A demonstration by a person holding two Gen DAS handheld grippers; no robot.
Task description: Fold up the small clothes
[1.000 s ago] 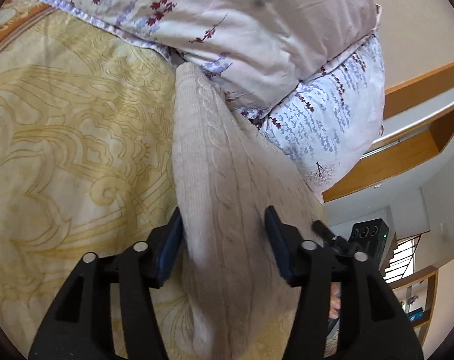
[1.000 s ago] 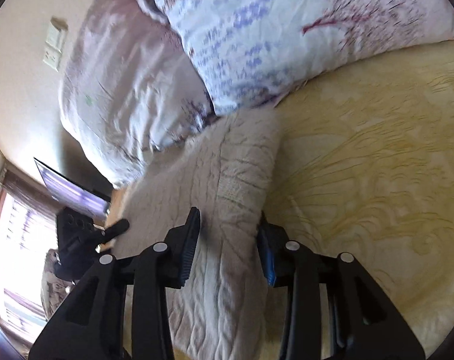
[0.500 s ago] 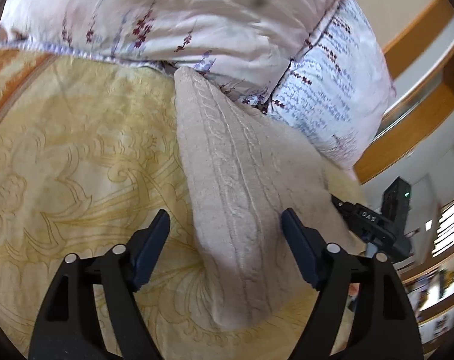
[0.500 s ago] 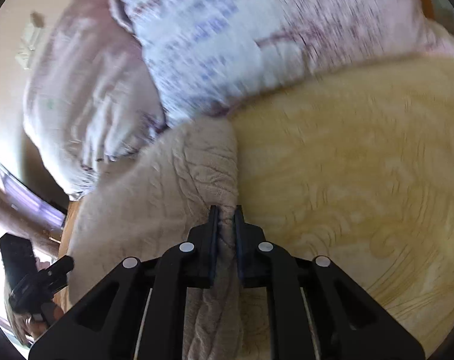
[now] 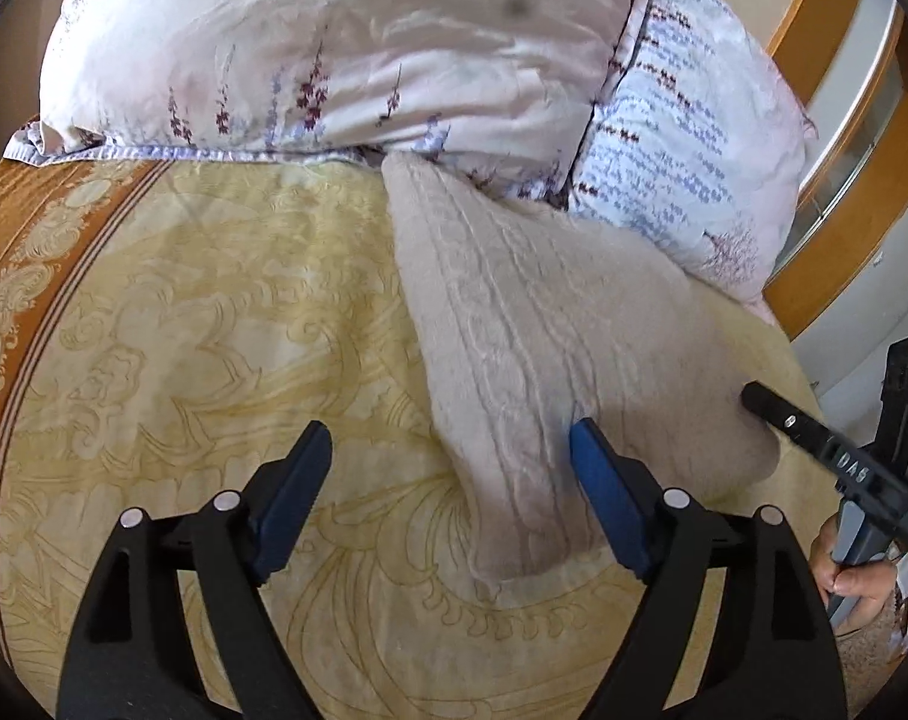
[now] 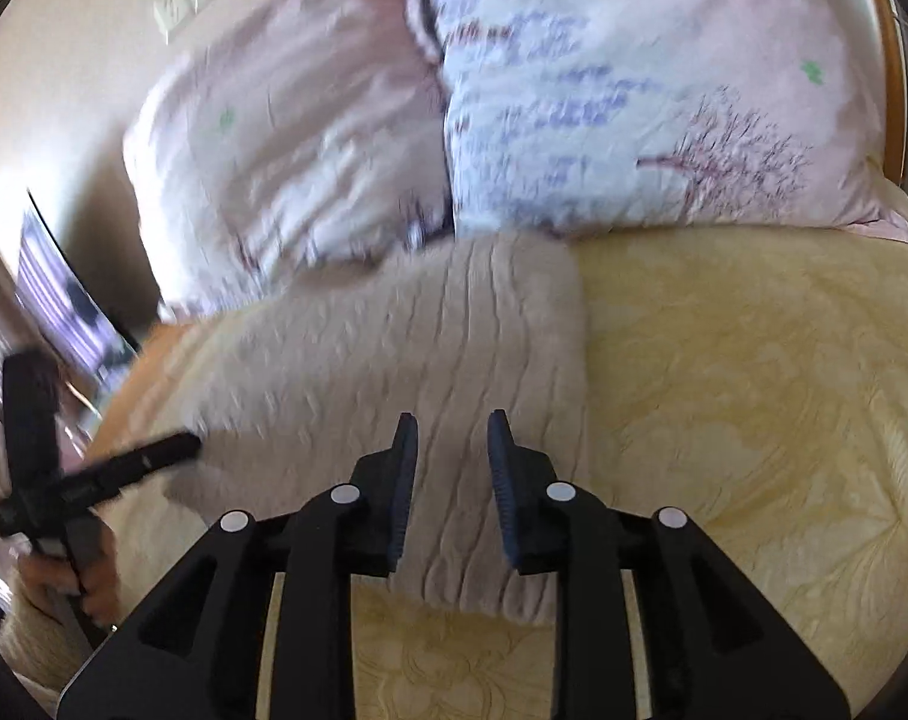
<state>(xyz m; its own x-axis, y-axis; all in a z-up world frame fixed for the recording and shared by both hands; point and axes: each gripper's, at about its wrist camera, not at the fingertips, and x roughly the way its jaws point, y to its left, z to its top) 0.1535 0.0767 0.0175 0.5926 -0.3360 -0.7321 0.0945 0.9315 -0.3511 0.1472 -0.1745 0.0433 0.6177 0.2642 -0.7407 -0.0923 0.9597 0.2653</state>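
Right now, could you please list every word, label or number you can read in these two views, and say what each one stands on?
"DA6": white characters on the black bar of the right gripper, seen in the left wrist view; the reading is uncertain.
The knitted garment, pillows and yellow bedspread carry patterns only.
The right wrist view is too blurred to read anything.

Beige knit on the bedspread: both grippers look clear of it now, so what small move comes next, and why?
Probably bring both grippers down to its near edge for another fold. The beige knit lies as a long folded strip on the yellow bedspread, far end against the pillows. The left gripper is opening beside it, the right gripper is opening above it; neither holds cloth.
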